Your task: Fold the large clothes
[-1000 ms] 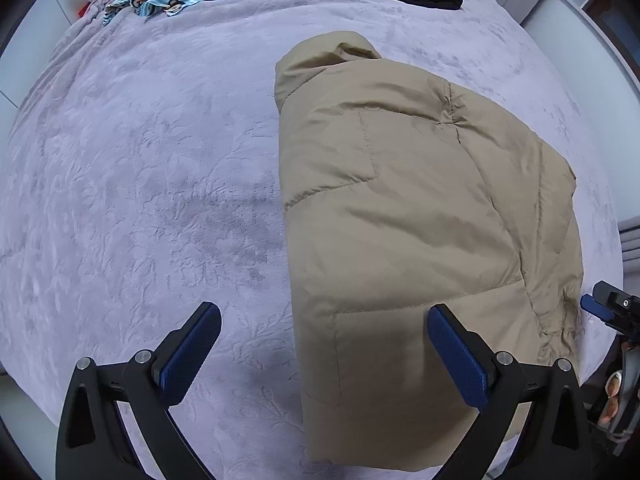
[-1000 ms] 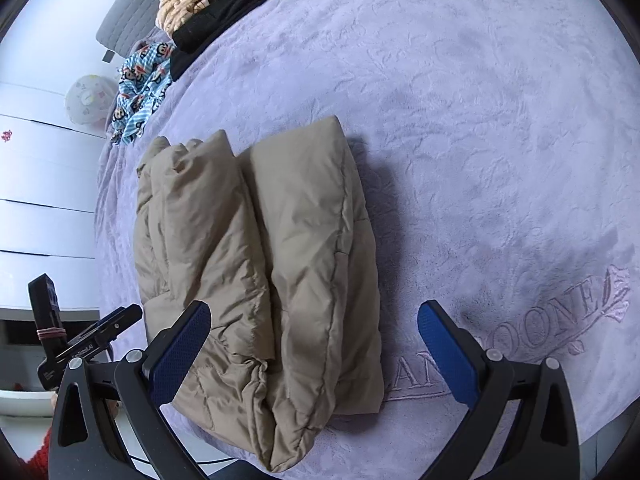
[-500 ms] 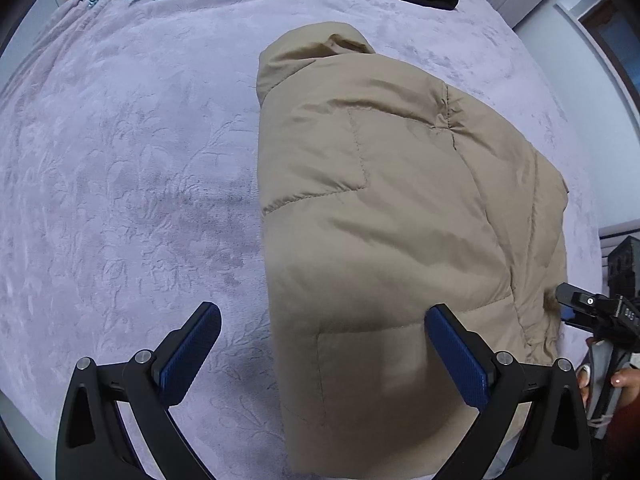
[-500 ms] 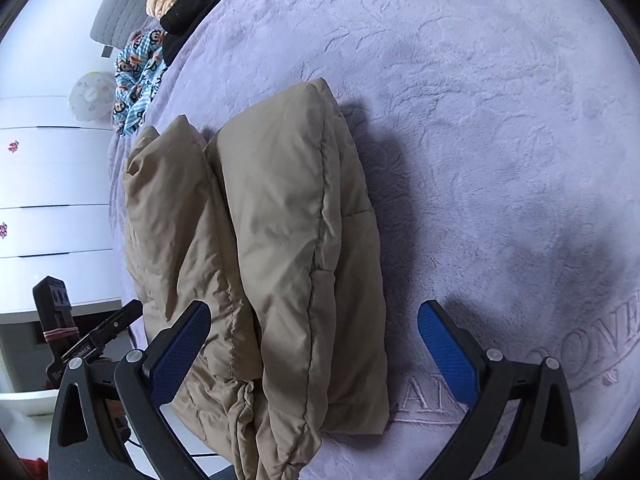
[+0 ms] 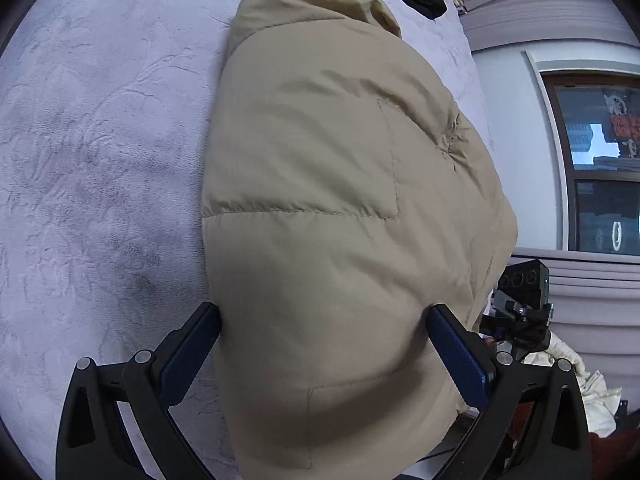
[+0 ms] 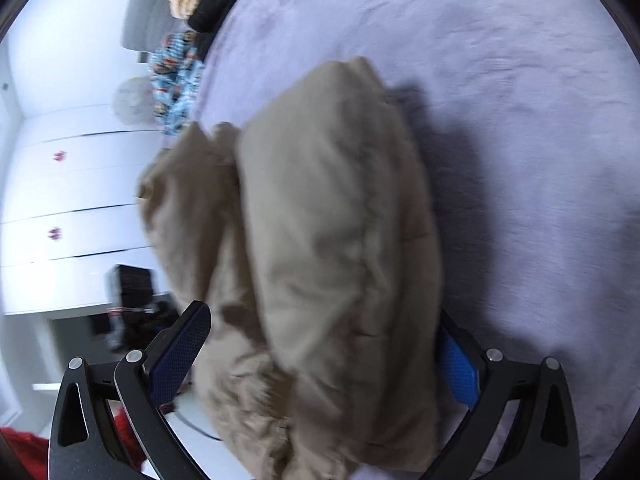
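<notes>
Soft even daylight, strong fisheye bending at edges, right wrist view motion-blurred, left sharp

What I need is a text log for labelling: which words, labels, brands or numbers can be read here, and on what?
Nothing is legible.
Sign in the window: red lettering, too blurred to read.
Drawer fronts: small red marks, blurred; cannot tell if they are text.
Tan puffer jacket and purple blanket: no text visible.
</notes>
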`<control>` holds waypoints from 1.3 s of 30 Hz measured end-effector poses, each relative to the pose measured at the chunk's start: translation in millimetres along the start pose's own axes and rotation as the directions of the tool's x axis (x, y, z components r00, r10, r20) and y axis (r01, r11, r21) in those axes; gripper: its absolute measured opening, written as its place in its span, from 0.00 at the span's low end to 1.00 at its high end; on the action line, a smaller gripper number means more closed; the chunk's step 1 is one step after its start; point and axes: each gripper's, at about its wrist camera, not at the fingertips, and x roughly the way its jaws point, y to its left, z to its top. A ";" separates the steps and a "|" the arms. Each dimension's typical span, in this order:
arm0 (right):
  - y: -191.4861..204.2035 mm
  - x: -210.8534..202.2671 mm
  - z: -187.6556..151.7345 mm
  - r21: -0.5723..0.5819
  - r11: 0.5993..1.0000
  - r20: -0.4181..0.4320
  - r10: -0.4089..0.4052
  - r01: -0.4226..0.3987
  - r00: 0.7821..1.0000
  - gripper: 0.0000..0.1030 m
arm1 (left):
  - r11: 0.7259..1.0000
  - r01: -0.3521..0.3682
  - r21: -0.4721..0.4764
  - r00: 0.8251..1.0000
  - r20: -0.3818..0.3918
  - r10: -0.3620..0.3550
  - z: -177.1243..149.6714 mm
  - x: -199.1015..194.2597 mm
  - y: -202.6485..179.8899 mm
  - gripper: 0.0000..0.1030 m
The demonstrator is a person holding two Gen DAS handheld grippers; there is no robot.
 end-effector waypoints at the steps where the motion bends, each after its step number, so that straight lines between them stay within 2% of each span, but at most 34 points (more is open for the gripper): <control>1: 5.2 1.9 1.3 -0.013 1.000 0.001 0.028 -0.028 1.000 1.00 | 1.000 0.002 0.011 1.000 -0.001 -0.002 0.4 1.5 0.7 1.00; 4: 20.2 9.3 3.3 -0.084 0.996 -0.025 0.015 -0.017 1.000 1.00 | 1.000 0.013 0.013 1.000 -0.005 -0.013 3.3 4.5 7.4 1.00; 6: 30.6 17.2 4.7 -0.164 0.984 -0.054 -0.080 0.070 0.995 1.00 | 1.000 0.014 0.009 1.000 -0.007 -0.014 6.7 6.1 12.3 1.00; 8: 40.4 28.4 6.0 -0.263 0.942 -0.063 -0.232 0.208 0.971 1.00 | 1.000 0.017 0.011 1.000 0.001 -0.017 11.1 6.9 15.8 1.00; 9: 43.1 32.0 7.3 -0.281 0.934 -0.065 -0.246 0.219 0.967 1.00 | 1.000 0.021 0.011 1.000 0.002 -0.021 12.3 7.5 16.5 1.00; 13: 50.4 41.8 16.5 -0.228 0.968 -0.109 -0.133 0.105 0.985 1.00 | 0.999 0.024 0.025 1.000 -0.001 -0.024 16.6 17.8 12.7 1.00; 16: 52.9 52.3 22.1 -0.216 0.973 -0.146 -0.109 0.076 0.983 1.00 | 0.999 0.004 0.046 1.000 0.002 -0.004 17.4 24.7 6.3 1.00; 17: 50.7 55.8 25.0 -0.209 0.973 -0.157 -0.133 0.098 0.979 1.00 | 0.998 -0.003 0.055 1.000 -0.001 0.003 17.3 24.7 4.7 1.00; 20: 42.9 58.3 28.4 -0.198 0.949 -0.138 -0.275 0.245 0.952 1.00 | 0.991 -0.062 0.117 0.998 0.020 0.061 17.4 14.3 -2.2 1.00; 23: 42.6 44.9 27.2 -0.217 0.933 -0.088 -0.311 0.287 0.946 1.00 | 0.993 -0.051 0.109 0.998 0.026 0.048 18.4 5.9 7.5 1.00; 25: 38.3 41.4 25.3 -0.213 0.943 -0.106 -0.284 0.258 0.953 1.00 | 0.997 -0.004 0.076 1.000 0.000 0.004 20.6 13.4 15.8 1.00; 28: 36.3 52.9 24.4 -0.169 0.976 -0.195 -0.172 0.140 0.965 1.00 | 0.995 0.072 0.062 0.997 -0.037 -0.070 22.3 33.1 13.3 1.00; 29: 40.3 60.6 24.9 -0.174 0.979 -0.215 -0.138 0.101 0.967 1.00 | 0.995 0.066 0.071 0.997 -0.035 -0.064 21.7 38.1 6.5 1.00; 30: 45.7 69.6 28.1 -0.184 0.980 -0.230 -0.122 0.080 0.966 1.00 | 0.995 0.054 0.082 0.998 -0.029 -0.052 20.2 41.6 2.0 1.00; 32: 51.8 83.2 31.8 -0.199 0.973 -0.231 -0.160 0.114 0.960 1.00 | 0.997 0.018 0.078 1.000 -0.016 -0.017 18.7 44.0 -1.7 1.00; 35: 43.5 87.1 39.1 -0.115 0.986 -0.228 -0.143 0.119 0.963 1.00 | 0.995 -0.055 0.084 0.998 0.009 0.054 15.1 42.8 -14.0 1.00; 38: 35.7 81.1 37.3 -0.037 0.993 -0.223 -0.119 0.114 0.968 1.00 | 0.974 -0.164 0.157 0.986 0.051 0.158 5.9 43.7 -40.9 0.98; 39: 34.2 79.2 35.6 -0.022 0.993 -0.222 -0.116 0.114 0.968 0.99 | 0.965 -0.191 0.181 0.981 0.064 0.182 3.5 43.3 -50.3 0.93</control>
